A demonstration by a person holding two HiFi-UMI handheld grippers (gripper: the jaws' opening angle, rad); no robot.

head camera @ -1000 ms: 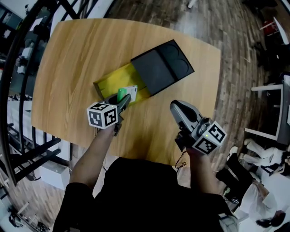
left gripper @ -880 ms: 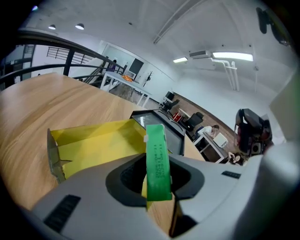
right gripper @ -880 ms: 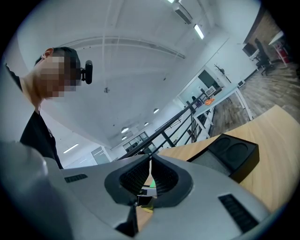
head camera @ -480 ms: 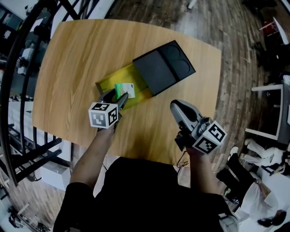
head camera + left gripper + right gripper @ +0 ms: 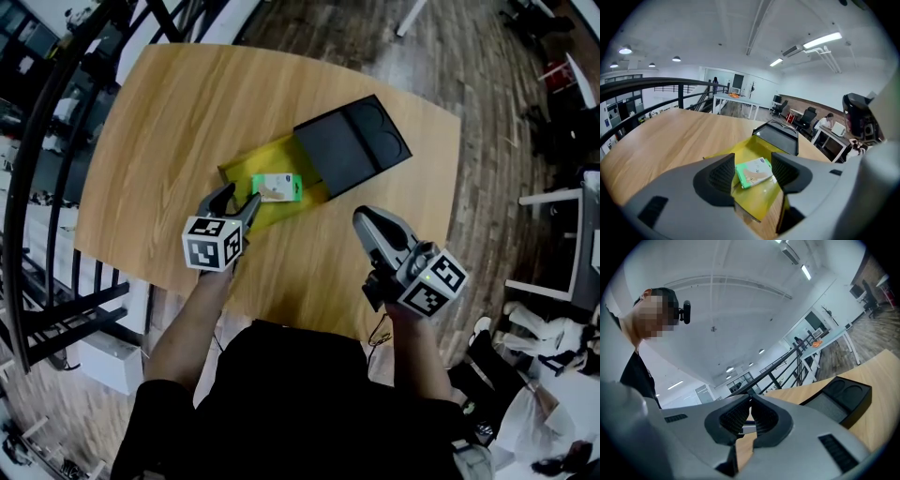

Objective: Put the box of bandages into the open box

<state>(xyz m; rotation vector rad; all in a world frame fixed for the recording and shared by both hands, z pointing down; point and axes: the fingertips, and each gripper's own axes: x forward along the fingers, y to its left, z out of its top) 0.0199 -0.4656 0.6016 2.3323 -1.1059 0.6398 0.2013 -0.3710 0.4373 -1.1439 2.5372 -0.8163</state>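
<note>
Two grippers showing. Left gripper (image 5: 236, 200) is hovering over the tabletop (image 5: 178, 112) at the near end of the yellow open box (image 5: 240, 170), and its fingers (image 5: 723, 174) are sitting spread wide, pinching nothing. Box of bandages (image 5: 276, 187) is lying flat inside that open box, just past the fingertips. Black cover (image 5: 352, 142) is sitting over the box's far end. Right gripper (image 5: 364, 223) is hanging by the near tabletop edge, well apart, its fingers (image 5: 736, 418) pressing together on nothing.
</note>
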